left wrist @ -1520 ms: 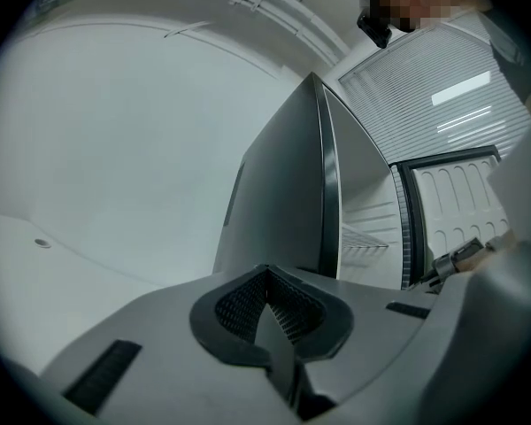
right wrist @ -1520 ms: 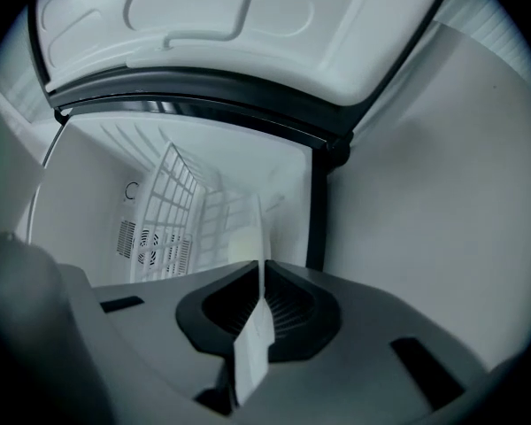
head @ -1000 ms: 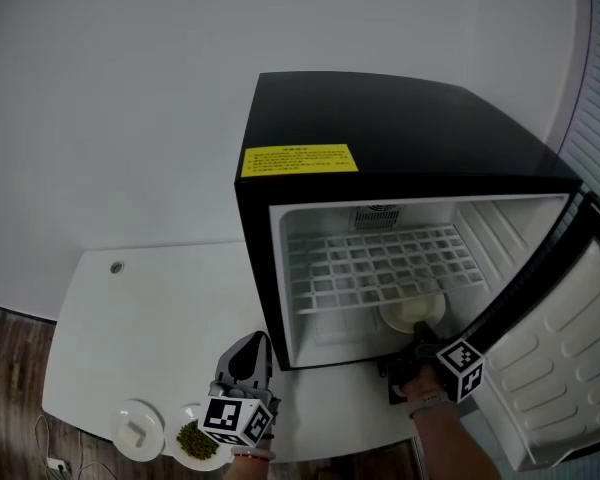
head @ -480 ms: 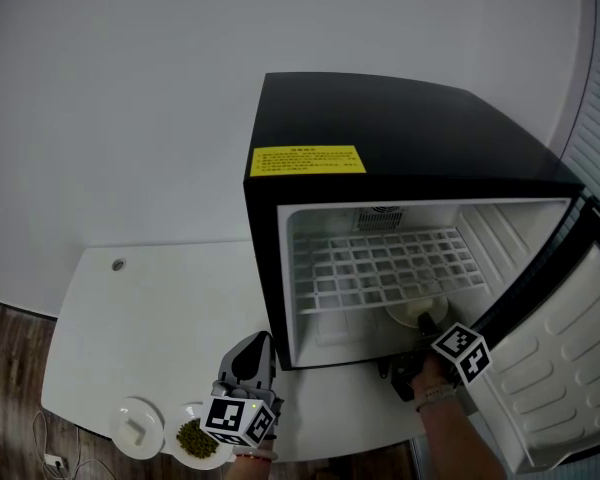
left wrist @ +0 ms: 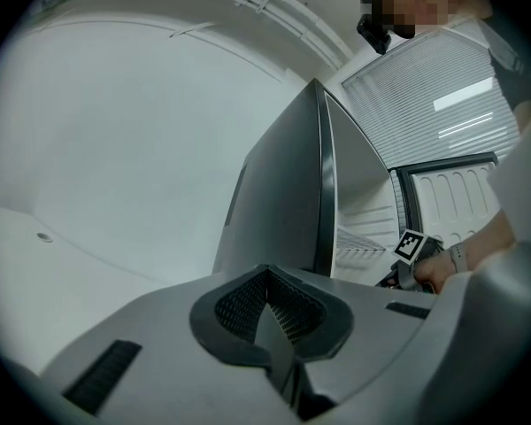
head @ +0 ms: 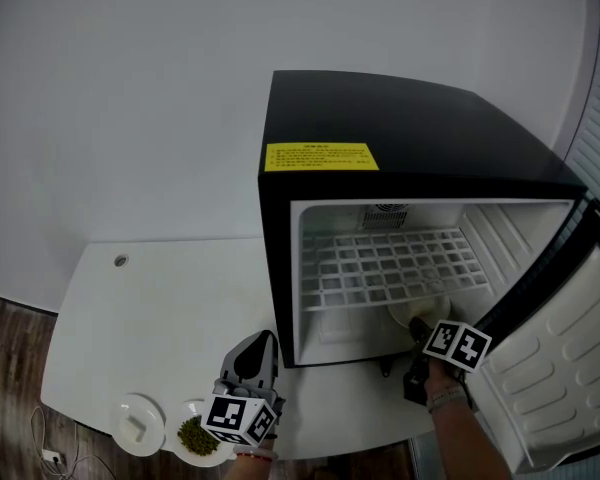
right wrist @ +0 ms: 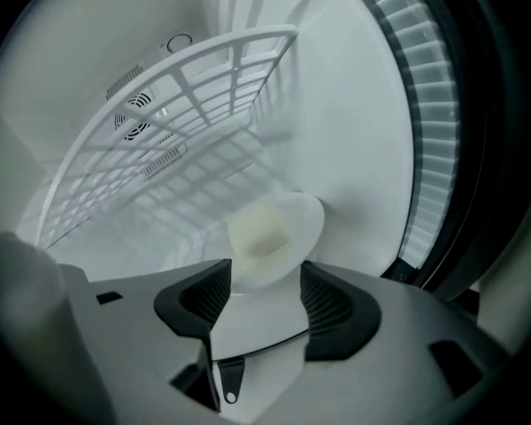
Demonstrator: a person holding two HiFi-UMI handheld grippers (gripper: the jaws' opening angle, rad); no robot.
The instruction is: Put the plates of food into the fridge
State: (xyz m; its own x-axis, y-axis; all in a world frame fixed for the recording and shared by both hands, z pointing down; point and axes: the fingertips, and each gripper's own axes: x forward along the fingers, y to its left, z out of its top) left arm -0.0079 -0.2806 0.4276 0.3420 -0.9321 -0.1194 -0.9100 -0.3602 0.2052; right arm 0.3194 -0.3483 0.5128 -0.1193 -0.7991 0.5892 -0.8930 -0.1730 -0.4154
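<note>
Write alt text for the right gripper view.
The right gripper, jaws apart and just opened, faces a white plate of pale food inside the fridge; the plate's near edge lies between the pads, unpressed. A wire shelf slants above it.

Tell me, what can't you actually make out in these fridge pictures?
- Food on the plate in the fridge: only a pale blur in the right gripper view; the wire shelf partly covers it in the head view.
- Green food on the plate on the table: too small to identify, head view.
- Yellow label: print too small, head view.
- Fridge door: cut off by the head view's right and bottom edges.
</note>
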